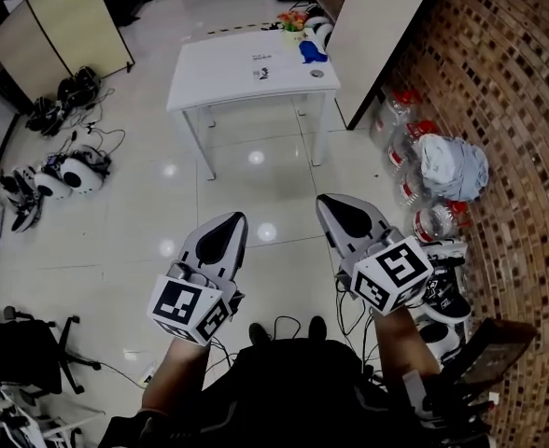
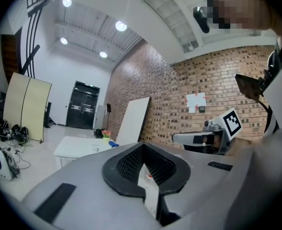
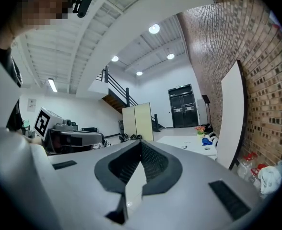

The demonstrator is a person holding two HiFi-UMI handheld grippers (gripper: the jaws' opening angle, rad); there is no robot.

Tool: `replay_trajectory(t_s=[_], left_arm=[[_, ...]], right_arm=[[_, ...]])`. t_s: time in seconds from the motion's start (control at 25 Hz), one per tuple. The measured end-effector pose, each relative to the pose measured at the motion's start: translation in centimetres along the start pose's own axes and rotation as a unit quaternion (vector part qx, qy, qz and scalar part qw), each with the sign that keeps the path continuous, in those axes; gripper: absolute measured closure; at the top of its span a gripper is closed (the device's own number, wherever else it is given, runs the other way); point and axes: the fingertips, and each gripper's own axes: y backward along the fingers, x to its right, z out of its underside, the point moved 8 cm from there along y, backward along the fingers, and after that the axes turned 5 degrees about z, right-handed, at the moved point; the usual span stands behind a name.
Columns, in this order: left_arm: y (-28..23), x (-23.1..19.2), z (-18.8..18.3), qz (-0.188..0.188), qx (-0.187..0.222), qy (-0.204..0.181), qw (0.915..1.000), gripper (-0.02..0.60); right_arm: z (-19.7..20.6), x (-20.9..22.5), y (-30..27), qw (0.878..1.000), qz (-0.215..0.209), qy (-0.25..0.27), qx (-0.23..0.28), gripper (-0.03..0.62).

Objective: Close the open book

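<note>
No open book shows plainly. A white table [image 1: 220,75] stands well ahead on the glossy floor and also shows in the left gripper view [image 2: 76,146] and the right gripper view [image 3: 191,143]. On it lie a small flat thing with dark print [image 1: 260,62], too small to tell what it is, a blue object [image 1: 312,51] and a pot of flowers [image 1: 293,19]. My left gripper [image 1: 236,219] [image 2: 142,145] and right gripper [image 1: 322,199] [image 3: 141,142] are held side by side, pointing at the table, far short of it. Both are shut with nothing between their jaws.
A brick wall runs along the right, with a white board [image 1: 379,26] leaning on it and bottles and a bag [image 1: 447,166] at its foot. Headsets and cables [image 1: 64,171] lie on the floor at left, near a folding screen [image 1: 60,21]. Cables trail by my feet.
</note>
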Motion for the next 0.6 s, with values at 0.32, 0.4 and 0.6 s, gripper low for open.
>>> replay_trajectory(t_s=[0.32,0.4,0.6], left_arm=[[-0.6,1.1,-0.3,-0.001,-0.001,-0.008,1.0,0.588],[-0.7,1.3,-0.4,-0.003,0.0,-0.011,0.9999,0.588],[-0.2,1.2,-0.3,-0.019,0.005,-0.003,0.9998,0.588]], right_arm=[[-0.2,0.3,0.7,1.0,-0.009,-0.009,0.01,0.595],[-0.2,0.3,0.6,1.0,-0.014,-0.009,0.011,0.595],[-0.4,0.3,0.4,1.0,-0.023,-0.004,0.017,0.595]])
